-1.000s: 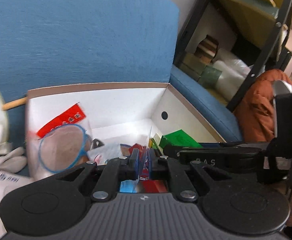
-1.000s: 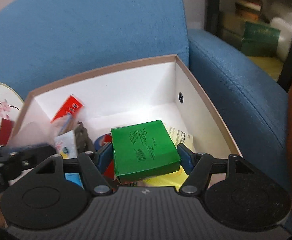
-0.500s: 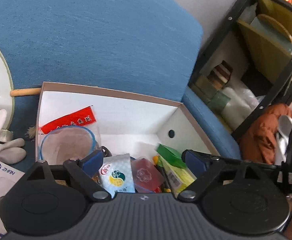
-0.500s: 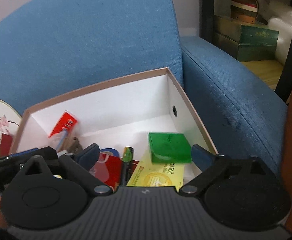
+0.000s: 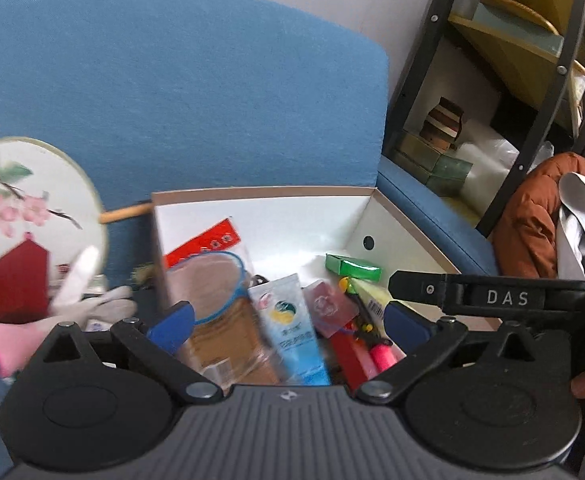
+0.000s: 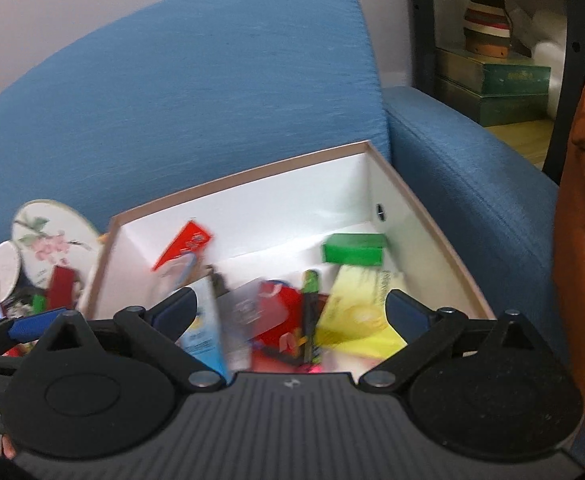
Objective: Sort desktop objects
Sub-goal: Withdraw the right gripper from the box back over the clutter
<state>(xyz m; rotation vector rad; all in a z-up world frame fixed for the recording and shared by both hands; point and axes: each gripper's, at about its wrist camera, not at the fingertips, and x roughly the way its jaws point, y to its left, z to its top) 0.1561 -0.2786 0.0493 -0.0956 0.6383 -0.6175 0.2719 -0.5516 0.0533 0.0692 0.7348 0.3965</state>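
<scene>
A white cardboard box (image 5: 276, 216) (image 6: 276, 204) sits on a blue armchair. Inside lie a green box (image 5: 353, 267) (image 6: 353, 249), a blue-and-white tube (image 5: 292, 316), a clear pink case (image 5: 328, 304), a red-labelled bag with a blue ring (image 5: 208, 272), a yellow packet (image 6: 356, 312) and a marker (image 6: 310, 312). My left gripper (image 5: 288, 320) is open and empty above the box's near side. My right gripper (image 6: 288, 312) is open and empty, also above the near side. The right gripper's finger (image 5: 488, 298) shows in the left wrist view.
A round painted fan (image 5: 24, 200) (image 6: 48, 236), a white glove (image 5: 88, 296), a red card (image 5: 18, 280) and small items lie left of the box. A black shelf (image 5: 540, 80) with boxes and an orange jacket (image 5: 532, 216) stand at the right.
The left gripper opened and let go of the pink case; the right gripper opened and dropped the green box into the box. Both have pulled back and up.
</scene>
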